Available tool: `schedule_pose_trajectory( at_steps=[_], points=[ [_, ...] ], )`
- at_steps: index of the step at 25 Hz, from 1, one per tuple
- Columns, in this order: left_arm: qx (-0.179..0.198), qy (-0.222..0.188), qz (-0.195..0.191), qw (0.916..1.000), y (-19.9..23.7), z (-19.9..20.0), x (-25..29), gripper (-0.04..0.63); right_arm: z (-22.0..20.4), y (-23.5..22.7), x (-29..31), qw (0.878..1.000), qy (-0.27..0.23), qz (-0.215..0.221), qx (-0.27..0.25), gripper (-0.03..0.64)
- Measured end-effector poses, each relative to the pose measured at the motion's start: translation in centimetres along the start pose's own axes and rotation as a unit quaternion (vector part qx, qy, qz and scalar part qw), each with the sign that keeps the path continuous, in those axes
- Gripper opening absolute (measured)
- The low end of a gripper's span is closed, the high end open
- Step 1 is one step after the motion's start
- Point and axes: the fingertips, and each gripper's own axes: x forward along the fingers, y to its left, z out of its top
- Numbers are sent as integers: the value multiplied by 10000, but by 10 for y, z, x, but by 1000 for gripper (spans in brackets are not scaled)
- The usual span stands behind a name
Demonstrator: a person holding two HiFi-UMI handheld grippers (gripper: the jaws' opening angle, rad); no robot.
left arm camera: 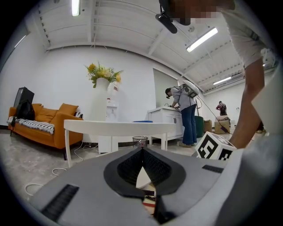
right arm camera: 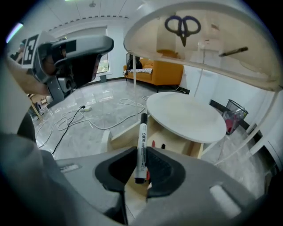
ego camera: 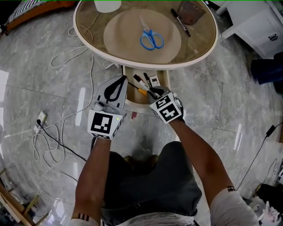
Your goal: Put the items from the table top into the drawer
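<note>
White plastic, black print: the marker (right arm camera: 142,141) gripped by the right gripper (right arm camera: 140,155) carries a line of lettering down its barrel, too small to read. Its black end sticks out past the jaw tips. The jaws stand part-way apart and press on the barrel from both sides, holding the marker over the open wooden drawer (ego camera: 125,86), which juts out from under the round glass-topped table (ego camera: 84,37). Several pens (ego camera: 140,82) and a small white box (ego camera: 154,80) lie in the drawer; the box has a dark label that cannot be read. The left gripper (left arm camera: 142,150), held level just beside the drawer's left side, has its jaw tips pressed together with nothing between them. The cube (ego camera: 105,124) on each gripper shows black-and-white square patterns but no words. On the table top lie blue-handled scissors (ego camera: 151,39) on a round tan mat (ego camera: 128,31), with a black marker (ego camera: 180,22) and a brown cup (ego camera: 191,12) near the far rim
</note>
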Motion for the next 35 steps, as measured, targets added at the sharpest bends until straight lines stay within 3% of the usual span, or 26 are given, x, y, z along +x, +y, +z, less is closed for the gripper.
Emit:
schedule_pose_trajectory(
  at_steps=[7,14,19,25,29,35],
  points=[
    [80,-213,62,9997,11,-30,10,0,-24,-9,57,9983,411,292,-292,64],
    [221,-256,-26,9994,13,-51,20,0,-45,-24,91,9946,1009,141,-209,66],
    [277,-176,-141,9994,8,-63,24,0,-48,-28,96,9938,1089,198,-99,72],
    [340,-197,-161,9991,6,-63,26,0,-41,-27,89,9960,803,287,-254,92],
    [249,-141,-201,9994,2,-63,24,0,-28,-32,66,9991,261,81,-327,89],
    [258,-150,-242,9993,-6,-59,23,0,-1,-36,17,9961,-805,-209,-294,2]
  ],
)
